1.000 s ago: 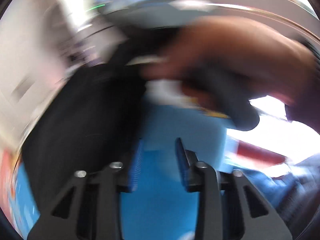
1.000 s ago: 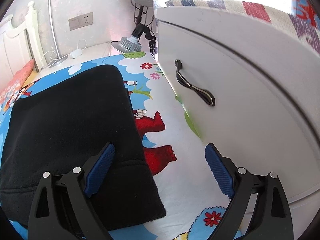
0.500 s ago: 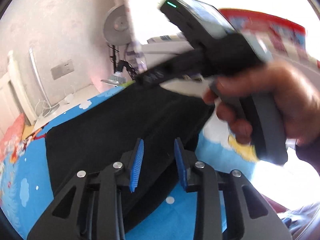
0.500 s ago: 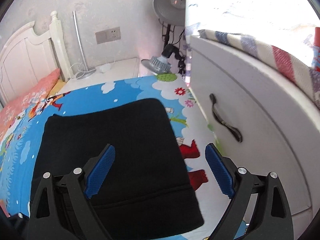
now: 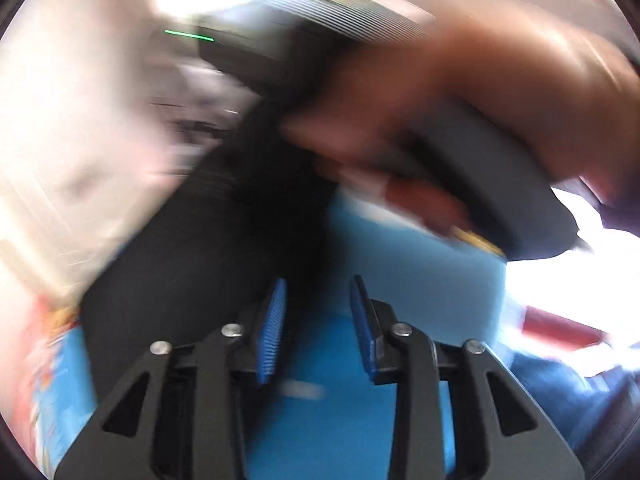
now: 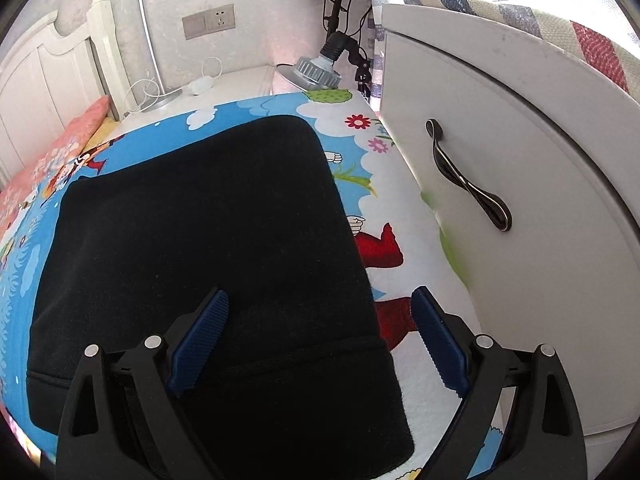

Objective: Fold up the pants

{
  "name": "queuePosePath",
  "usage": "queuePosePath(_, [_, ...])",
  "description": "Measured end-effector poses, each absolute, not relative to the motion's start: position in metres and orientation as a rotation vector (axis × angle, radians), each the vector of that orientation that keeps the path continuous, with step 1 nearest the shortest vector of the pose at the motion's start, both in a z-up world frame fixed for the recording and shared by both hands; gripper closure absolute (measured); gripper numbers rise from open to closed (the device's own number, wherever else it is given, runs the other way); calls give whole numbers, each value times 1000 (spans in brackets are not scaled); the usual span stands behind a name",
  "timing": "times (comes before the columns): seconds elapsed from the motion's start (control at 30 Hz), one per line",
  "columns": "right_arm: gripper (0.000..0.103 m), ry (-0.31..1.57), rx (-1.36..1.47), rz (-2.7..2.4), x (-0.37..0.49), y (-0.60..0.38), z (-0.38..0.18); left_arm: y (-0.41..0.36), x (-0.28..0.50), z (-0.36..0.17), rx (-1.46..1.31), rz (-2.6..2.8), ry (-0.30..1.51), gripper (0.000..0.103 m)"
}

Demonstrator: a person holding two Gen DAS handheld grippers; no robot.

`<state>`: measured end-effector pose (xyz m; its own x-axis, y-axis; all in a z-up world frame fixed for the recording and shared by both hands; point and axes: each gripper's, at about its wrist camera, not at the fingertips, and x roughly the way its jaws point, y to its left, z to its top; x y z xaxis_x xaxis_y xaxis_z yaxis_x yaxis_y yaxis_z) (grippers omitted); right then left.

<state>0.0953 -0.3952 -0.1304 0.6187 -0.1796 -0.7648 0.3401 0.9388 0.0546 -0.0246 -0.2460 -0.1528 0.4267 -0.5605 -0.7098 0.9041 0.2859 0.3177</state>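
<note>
A: Entry, right wrist view. The folded black fleece pants (image 6: pixel 200 248) lie flat as a thick rectangle on the bed sheet with a blue cartoon print (image 6: pixel 352 168). An elastic band seam runs across the near end of the fold.

B: Right claw (image 6: pixel 316 340)?

A: Its jaws stand wide apart, nothing gripped. The left blue ribbed pad (image 6: pixel 198 346) hangs over the black fabric; the other pad hangs over the white and red part of the sheet, just off the pants' right edge. Contact with the cloth cannot be told.

B: Surroundings?

A: A white cabinet with a dark curved handle (image 6: pixel 520 184) stands close along the right side of the bed. A white wooden headboard (image 6: pixel 52 76) and a pink patterned pillow (image 6: pixel 60 152) sit at the far left. A grey lamp head (image 6: pixel 318 72) leans over the bed's far edge, below a wall socket (image 6: pixel 208 24).

B: Left wrist view?

A: Heavily blurred. The left claw (image 5: pixel 318 328) has its blue pads close together with a narrow gap, and the jaws are closing. Only blue sheet shows in the gap; nothing is between the pads. The black pants (image 5: pixel 192 264) lie left of and beyond the pads. The person's right hand (image 5: pixel 480 92) fills the upper right, wrapped around the grey handle of the other tool.
</note>
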Motion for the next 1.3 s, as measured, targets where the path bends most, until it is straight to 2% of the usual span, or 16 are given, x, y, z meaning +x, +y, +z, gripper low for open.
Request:
queuePosePath(0.13, [15, 850, 159, -309, 94, -391, -126, -238, -38, -143, 791, -1077, 476, 81])
queuePosePath(0.27, [15, 743, 120, -242, 81, -376, -105, -208, -16, -120, 607, -959, 480, 65])
queuePosePath(0.43, [15, 728, 47, -203, 82, -353, -102, -150, 59, -99, 236, -839, 655, 67])
queuePosePath(0.53, [15, 794, 16, -242, 89, -352, -121, -117, 73, -105, 201, -748, 725, 68])
queuePosePath(0.67, [15, 791, 0, -253, 87, -354, -127, -77, 83, -107, 116, -683, 764, 68])
queuePosePath(0.73, [14, 792, 2, -255, 87, -356, -130, -61, 90, -112, 99, -640, 780, 59])
queuePosePath(0.8, [14, 793, 5, -259, 86, -356, -132, -45, 93, -122, 75, -588, 811, 44])
queuePosePath(0.83, [13, 792, 10, -258, 86, -356, -132, -47, 93, -124, 52, -565, 826, 43])
queuePosePath(1.03, [11, 796, 51, -268, 86, -360, -136, -70, 110, -90, 95, -516, 736, 51])
queuePosePath(1.07, [11, 796, 45, -272, 86, -358, -136, -85, 118, -84, 100, -543, 727, 57])
queuePosePath(1.17, [11, 801, 44, -274, 85, -358, -137, -133, 137, -76, 147, -611, 699, 65])
queuePosePath(1.3, [11, 800, 56, -275, 84, -359, -138, -224, 168, -70, 262, -708, 719, 67])
